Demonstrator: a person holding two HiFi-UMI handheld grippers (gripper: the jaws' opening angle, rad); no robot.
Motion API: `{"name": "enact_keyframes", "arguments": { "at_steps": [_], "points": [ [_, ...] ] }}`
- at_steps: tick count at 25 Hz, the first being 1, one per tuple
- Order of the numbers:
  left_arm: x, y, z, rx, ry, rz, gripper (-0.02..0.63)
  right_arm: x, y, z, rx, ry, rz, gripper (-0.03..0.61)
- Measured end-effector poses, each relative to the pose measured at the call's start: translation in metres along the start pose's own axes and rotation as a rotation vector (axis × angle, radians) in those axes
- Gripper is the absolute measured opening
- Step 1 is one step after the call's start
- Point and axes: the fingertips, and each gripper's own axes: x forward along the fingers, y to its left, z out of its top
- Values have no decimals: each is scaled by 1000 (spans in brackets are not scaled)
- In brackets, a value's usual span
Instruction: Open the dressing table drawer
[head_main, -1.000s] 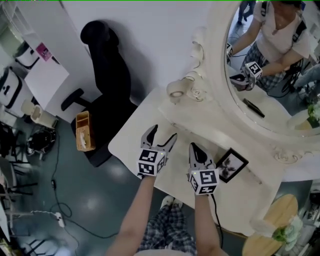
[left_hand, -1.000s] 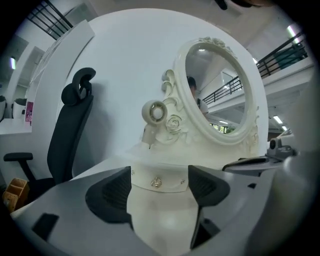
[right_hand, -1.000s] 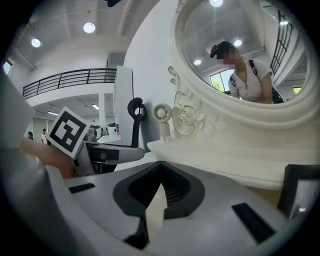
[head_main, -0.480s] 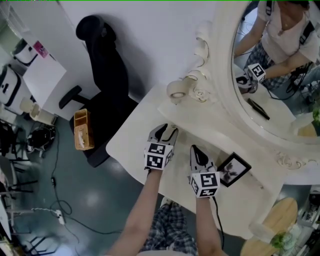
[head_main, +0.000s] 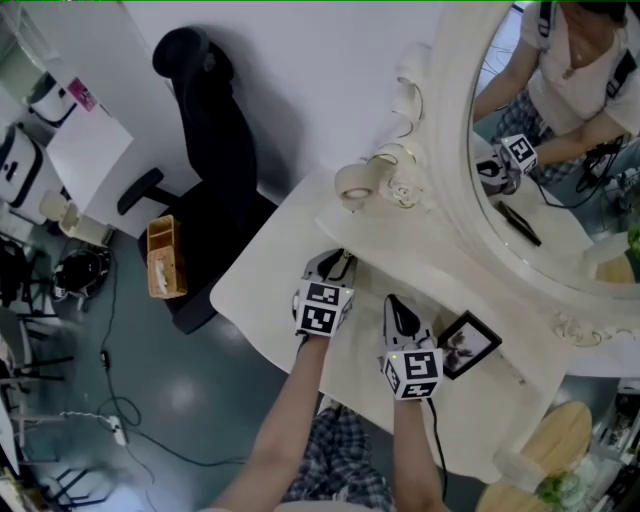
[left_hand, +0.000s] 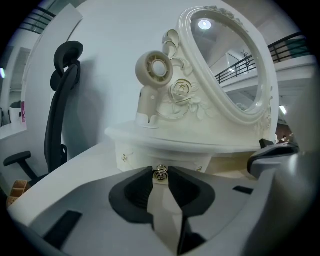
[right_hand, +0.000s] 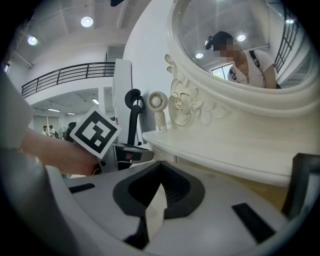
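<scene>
Pinching the small brassy rose-shaped knob (left_hand: 160, 174) on the cream drawer front (left_hand: 173, 158) under the mirror shelf with the left gripper (left_hand: 160, 170), jaws just closing in. Right gripper (right_hand: 161, 162) pressed together, empty. Could slip off if pulled askew.

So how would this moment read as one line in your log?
phase: grasping | left hand-held gripper: jaws just closed in on drawer knob between them | right hand-held gripper: shut, empty
</scene>
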Motion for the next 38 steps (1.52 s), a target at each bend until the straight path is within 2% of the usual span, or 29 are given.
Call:
{"name": "enact_keyframes", "arguments": {
  "at_steps": [10,19,38],
  "points": [
    [-7,0,-4,-8,10,1,112,-7,-4,-2,7,-3,-12,14],
    [-25,2,-21,-16,38,9,112,-15,-5,-2,7,-5,-23,14],
    [-63,7,-42,-32,32,16,112,-28,11,0,-2,-16,-12,14]
  ]
}}
